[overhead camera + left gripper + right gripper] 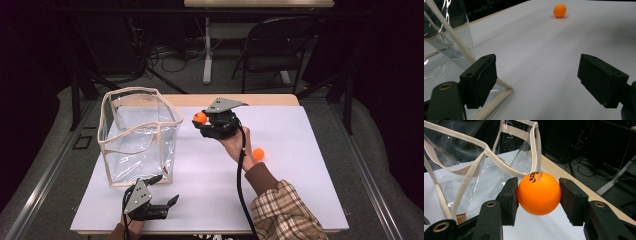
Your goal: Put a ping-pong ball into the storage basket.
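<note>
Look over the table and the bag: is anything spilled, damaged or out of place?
Nothing stands out. The clear bag stands upright and open on the white table; the right gripper holds one orange ball, and a second ball rests on the table. The left gripper is open.

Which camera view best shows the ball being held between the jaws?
The right gripper view: the held ball looms large, clamped between both jaws, its print visible. The high view shows it as a small orange spot at the right gripper.
</note>
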The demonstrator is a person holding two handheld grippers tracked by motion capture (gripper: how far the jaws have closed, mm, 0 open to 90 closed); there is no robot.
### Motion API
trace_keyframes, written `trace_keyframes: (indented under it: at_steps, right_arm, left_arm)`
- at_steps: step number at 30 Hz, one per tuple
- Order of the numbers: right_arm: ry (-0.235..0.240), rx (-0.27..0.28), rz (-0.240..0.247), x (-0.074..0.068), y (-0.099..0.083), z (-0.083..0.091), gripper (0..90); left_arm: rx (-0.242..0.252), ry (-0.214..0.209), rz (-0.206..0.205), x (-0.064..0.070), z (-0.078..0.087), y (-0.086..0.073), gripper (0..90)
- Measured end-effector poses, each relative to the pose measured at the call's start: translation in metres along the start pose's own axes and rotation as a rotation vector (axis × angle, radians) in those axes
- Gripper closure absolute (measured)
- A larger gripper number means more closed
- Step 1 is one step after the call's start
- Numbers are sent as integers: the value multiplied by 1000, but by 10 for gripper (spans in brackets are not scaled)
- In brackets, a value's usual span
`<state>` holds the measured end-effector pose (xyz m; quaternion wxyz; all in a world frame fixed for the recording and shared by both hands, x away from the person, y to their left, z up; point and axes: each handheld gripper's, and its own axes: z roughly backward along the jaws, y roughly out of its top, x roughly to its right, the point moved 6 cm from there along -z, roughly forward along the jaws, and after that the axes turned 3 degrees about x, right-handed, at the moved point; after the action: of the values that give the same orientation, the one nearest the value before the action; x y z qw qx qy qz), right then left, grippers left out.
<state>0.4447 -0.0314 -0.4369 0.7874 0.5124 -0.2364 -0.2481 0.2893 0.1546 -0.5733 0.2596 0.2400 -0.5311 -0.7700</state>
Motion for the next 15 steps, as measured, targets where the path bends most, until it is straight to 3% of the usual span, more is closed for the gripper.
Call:
trace_keyframes:
  at_steps: [15]
  right_arm:
    - [5, 16, 33, -3, 26, -11, 512]
  left_arm:
    - [2, 3, 6, -1, 0, 0, 161]
